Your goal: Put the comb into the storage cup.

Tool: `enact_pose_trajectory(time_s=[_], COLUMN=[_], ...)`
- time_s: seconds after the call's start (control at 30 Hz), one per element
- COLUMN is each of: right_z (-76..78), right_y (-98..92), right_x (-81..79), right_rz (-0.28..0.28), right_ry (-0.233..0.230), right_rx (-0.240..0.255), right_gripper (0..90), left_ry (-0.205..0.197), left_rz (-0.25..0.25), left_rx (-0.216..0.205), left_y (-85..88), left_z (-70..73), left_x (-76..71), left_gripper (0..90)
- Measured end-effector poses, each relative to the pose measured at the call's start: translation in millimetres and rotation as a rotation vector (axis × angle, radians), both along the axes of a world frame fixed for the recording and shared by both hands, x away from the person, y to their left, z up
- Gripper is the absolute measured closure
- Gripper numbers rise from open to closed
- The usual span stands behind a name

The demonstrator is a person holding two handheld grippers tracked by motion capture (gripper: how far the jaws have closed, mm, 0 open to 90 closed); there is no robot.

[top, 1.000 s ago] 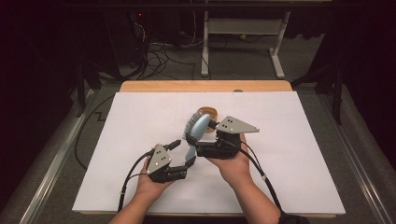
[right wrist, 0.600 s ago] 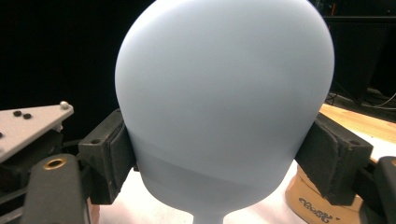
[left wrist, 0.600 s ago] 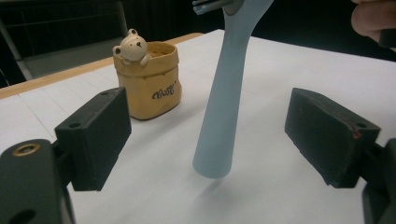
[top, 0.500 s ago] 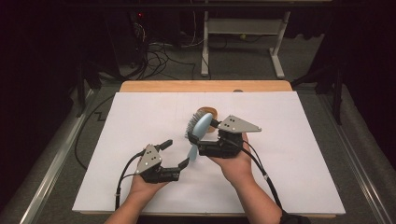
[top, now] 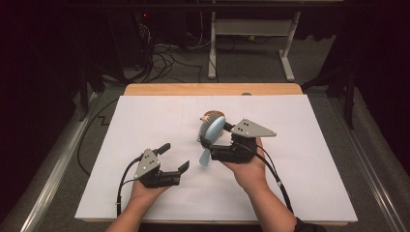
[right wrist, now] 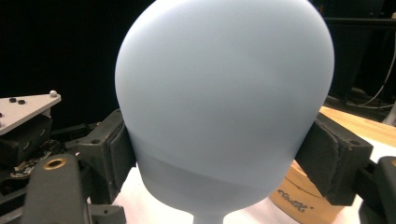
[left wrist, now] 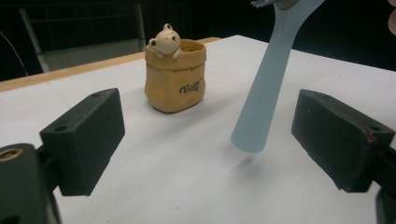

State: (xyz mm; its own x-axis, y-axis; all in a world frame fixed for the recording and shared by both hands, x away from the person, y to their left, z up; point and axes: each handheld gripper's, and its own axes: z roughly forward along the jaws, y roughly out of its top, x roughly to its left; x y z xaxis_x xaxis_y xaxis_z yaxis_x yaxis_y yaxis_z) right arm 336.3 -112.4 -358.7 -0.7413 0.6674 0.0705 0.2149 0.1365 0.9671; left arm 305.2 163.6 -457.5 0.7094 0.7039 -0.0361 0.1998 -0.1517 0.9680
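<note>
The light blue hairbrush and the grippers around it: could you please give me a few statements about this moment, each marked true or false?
1. The right gripper is shut on the hairbrush. True.
2. The left gripper also clamps the brush handle. False: its jaws stand open, apart from the handle.
3. A yellow bear pot stands upright on the white table. True.
4. The brush handle rests inside the pot. False: it hangs in the air in front of the pot.

Pouch (left wrist: 175,77) set on the counter (top: 309,145) toward its far edge, brush (top: 212,135) held above the counter just before the pouch, right gripper (top: 209,145) beside the brush, left gripper (top: 174,157) nearer and left of the pouch
</note>
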Motion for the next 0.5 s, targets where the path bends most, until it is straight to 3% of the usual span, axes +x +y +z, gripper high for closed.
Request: enact_pose_trajectory(time_s=[0.13, 0.5], right_z=[2.2, 6.1], right_y=[-4.7, -26.9], right_x=[0.9, 3.4], right_rz=[-0.006, -0.055], right_ry=[-0.004, -0.011], right_rx=[-0.006, -0.006], right_gripper=[20.7, 20.7], left_ry=[0.028, 0.016], left_rz=[-0.005, 0.006], left_rx=[0.0, 0.008], left_y=[2.4, 6.2], left_z=[-2.8, -4.8], left_x=[0.9, 0.6], left_gripper=[5.6, 0.0])
